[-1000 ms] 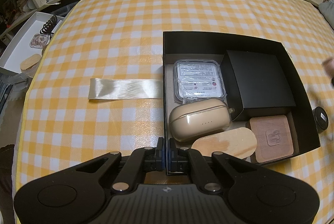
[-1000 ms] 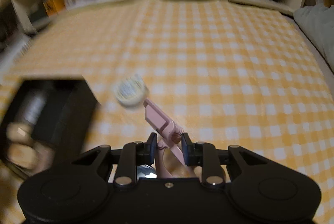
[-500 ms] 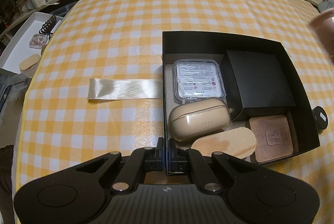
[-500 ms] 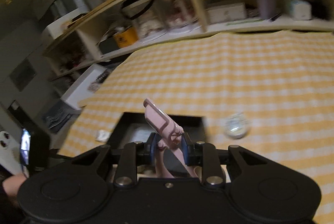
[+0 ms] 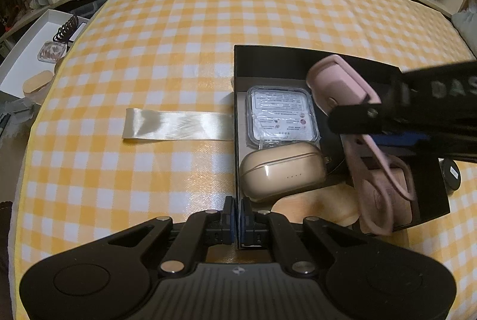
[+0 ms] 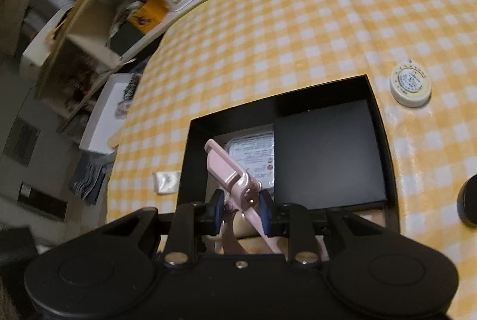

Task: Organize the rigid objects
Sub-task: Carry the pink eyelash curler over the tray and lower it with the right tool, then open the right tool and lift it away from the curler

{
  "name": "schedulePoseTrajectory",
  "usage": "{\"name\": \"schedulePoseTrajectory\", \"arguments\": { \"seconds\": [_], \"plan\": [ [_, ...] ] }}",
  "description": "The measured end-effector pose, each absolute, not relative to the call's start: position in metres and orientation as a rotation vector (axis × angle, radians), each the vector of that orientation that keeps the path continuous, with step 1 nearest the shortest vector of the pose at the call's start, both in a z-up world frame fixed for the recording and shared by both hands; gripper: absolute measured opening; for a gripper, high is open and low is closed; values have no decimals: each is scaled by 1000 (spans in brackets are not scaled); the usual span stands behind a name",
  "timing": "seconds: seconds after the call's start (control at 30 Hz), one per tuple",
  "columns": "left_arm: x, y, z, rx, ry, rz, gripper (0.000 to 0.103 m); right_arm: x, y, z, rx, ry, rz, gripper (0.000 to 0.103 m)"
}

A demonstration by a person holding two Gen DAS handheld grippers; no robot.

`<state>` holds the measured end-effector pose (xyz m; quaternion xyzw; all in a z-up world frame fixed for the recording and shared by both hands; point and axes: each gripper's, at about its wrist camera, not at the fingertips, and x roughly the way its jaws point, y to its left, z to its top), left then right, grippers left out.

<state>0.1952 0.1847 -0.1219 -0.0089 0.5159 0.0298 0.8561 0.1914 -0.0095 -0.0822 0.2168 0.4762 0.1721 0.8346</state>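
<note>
Right wrist view: right gripper (image 6: 241,208) clamped the pink clip (image 6: 231,171) mid-body; appeared light, rigid, smooth, liable to pivot.

Left gripper (image 5: 238,218) fingers were clamped on the black box (image 5: 237,111) near-left wall. Right gripper (image 5: 354,123) hung over the box interior, gripping a pink clip-like gadget (image 5: 337,81). Inside: clear case (image 5: 280,117), beige case (image 5: 280,171). Ribbon (image 5: 176,127) lay on the checked worktop (image 5: 149,51).
</note>
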Motion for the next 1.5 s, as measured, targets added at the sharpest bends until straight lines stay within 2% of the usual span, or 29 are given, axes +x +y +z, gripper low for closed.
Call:
{"name": "schedulePoseTrajectory", "arguments": {
  "seconds": [0.03,0.07,0.1,0.13,0.53,0.73,0.8,0.87,0.97,1.13,1.23,1.43,1.5],
  "plan": [
    [196,184,-122,-19,1084,63,4,192,-8,-84,461,1004,355,28],
    [196,185,-122,-20,1084,62,4,192,-7,-85,454,1009,339,37],
    [196,184,-122,-21,1085,63,4,192,-8,-85,438,1018,330,55],
    [197,184,-121,-22,1085,64,4,191,-7,-84,419,1013,325,59],
    [198,183,-122,-22,1085,65,4,187,-22,-80,386,1033,346,52],
    [198,183,-122,-22,1085,66,4,184,-26,-84,365,1067,352,37],
    [198,183,-122,-21,1086,66,4,183,-25,-87,344,1082,346,26],
    [198,183,-122,-21,1086,66,4,183,-26,-90,328,1096,323,20],
    [198,183,-122,-22,1086,65,4,182,-29,-96,318,1100,322,16],
    [198,183,-122,-22,1085,66,4,178,-27,-93,277,1099,349,15],
    [198,183,-122,-21,1086,66,4,178,-30,-89,297,1087,357,19],
    [198,183,-122,-21,1086,66,4,174,-39,-72,325,1049,403,34],
    [198,183,-122,-22,1086,66,4,170,-42,-65,309,1025,418,48]
  ]
}}
